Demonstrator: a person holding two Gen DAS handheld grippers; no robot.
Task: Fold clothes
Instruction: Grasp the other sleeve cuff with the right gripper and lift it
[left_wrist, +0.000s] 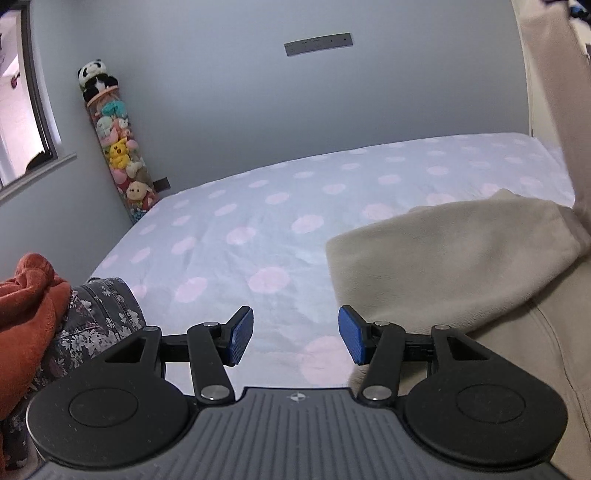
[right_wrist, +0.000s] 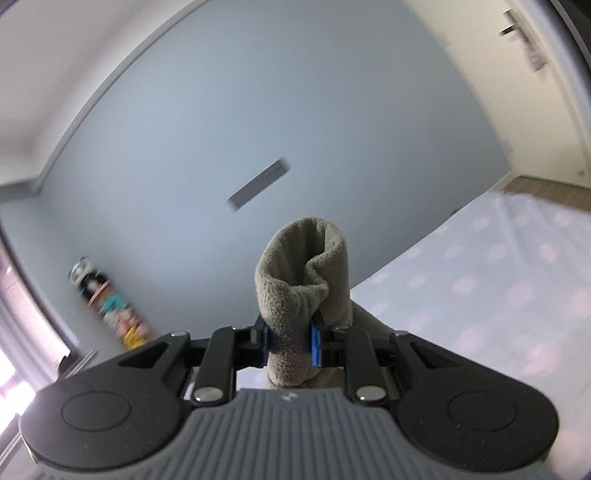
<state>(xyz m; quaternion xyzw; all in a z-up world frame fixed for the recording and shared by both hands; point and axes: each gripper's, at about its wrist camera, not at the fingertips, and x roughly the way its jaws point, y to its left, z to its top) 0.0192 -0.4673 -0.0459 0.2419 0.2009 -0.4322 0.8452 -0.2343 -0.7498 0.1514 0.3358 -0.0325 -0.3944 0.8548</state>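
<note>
- The bed (left_wrist: 258, 229), with a pale blue cover dotted in pink, serves as the folding surface; most of it is bare, which leaves room to spread a garment flat.
- The beige fleece garment (left_wrist: 454, 251) lies partly on the right side of the bed, and one part of it rises up the right edge of the left wrist view. I judge that it is lifted by one end so that it hangs straight before folding.
- Beside the near left corner of the bed wait an orange fleece piece (left_wrist: 26, 306) and a dark floral garment (left_wrist: 96, 325), probably next in the pile.
- The right gripper (right_wrist: 290, 341) is raised toward the wall. Its fingers are nearly closed and pinch a bunched fold of the beige fleece, which sticks out above them.
- The left gripper (left_wrist: 295, 334) hovers over the bed with its fingers about half open and nothing between them; the beige fleece is just beside its right finger.
- A grey strip (left_wrist: 318, 43) on the wall carries small marks, too small to read. No brand is legible.
</note>
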